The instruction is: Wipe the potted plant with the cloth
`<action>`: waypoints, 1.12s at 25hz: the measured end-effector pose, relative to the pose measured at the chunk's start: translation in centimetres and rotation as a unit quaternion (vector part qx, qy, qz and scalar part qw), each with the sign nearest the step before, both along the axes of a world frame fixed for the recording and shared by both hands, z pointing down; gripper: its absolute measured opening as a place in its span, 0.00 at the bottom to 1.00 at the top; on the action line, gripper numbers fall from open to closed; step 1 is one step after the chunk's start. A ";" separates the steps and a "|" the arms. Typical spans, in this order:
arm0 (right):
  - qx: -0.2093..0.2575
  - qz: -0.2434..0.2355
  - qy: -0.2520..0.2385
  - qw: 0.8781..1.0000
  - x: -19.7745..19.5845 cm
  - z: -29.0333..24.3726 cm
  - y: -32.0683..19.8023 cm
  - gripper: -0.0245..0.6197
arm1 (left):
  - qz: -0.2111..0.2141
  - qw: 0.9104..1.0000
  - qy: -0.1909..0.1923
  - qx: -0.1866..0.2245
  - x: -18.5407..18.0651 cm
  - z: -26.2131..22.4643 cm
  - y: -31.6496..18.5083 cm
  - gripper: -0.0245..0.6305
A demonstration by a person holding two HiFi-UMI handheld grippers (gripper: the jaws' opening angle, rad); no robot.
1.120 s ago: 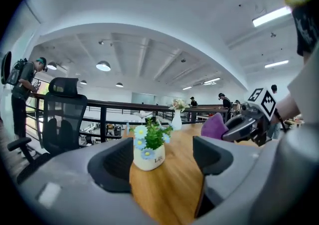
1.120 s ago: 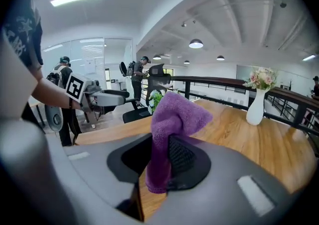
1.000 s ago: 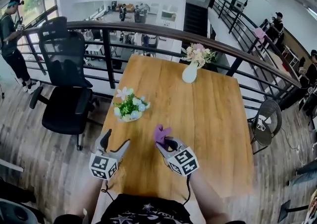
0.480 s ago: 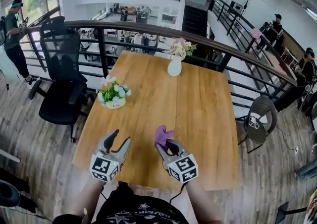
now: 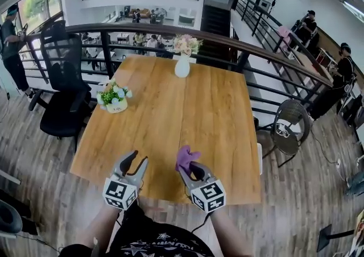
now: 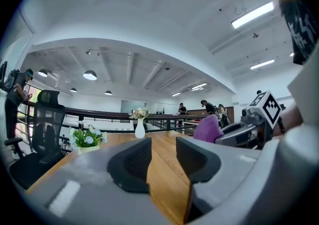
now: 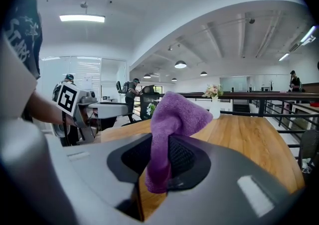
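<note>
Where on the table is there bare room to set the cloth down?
The table is bare across its middle and whole right side, near edge to far corner. Only the potted plant by the left edge and the white flower vase at the far edge take room.

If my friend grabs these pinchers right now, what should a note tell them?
The left gripper is empty, jaws apart, and has just been closing.
The right gripper is shut on the purple cloth.
The potted plant stands at the far left of the table; both grippers are at the near edge, well short of it.
Done: cloth picked up.
Left: carry it over and wipe the plant.
</note>
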State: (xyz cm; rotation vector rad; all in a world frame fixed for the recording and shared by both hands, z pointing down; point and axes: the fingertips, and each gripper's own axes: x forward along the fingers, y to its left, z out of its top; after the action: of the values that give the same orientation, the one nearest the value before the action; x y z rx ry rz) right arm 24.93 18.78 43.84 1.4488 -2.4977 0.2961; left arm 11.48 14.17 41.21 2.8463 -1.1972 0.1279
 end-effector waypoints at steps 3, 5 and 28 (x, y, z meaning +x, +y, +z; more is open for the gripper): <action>0.000 0.001 -0.006 1.000 1.2 0.4 2.5 0.17 | -0.003 1.000 0.000 0.001 1.1 0.1 2.3 0.28; 0.002 0.006 -0.011 1.000 2.0 0.5 4.0 0.17 | -0.005 1.000 -0.002 0.003 1.8 0.0 3.8 0.28; -0.039 0.066 -0.030 0.997 0.7 2.2 13.3 0.17 | -0.018 0.998 -0.035 -0.044 -2.4 2.0 13.4 0.04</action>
State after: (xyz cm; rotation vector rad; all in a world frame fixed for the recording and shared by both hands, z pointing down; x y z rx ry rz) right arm 25.65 32.09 46.03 1.5987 -2.4120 0.4627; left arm 9.11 27.57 43.17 2.7648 -1.2214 0.2726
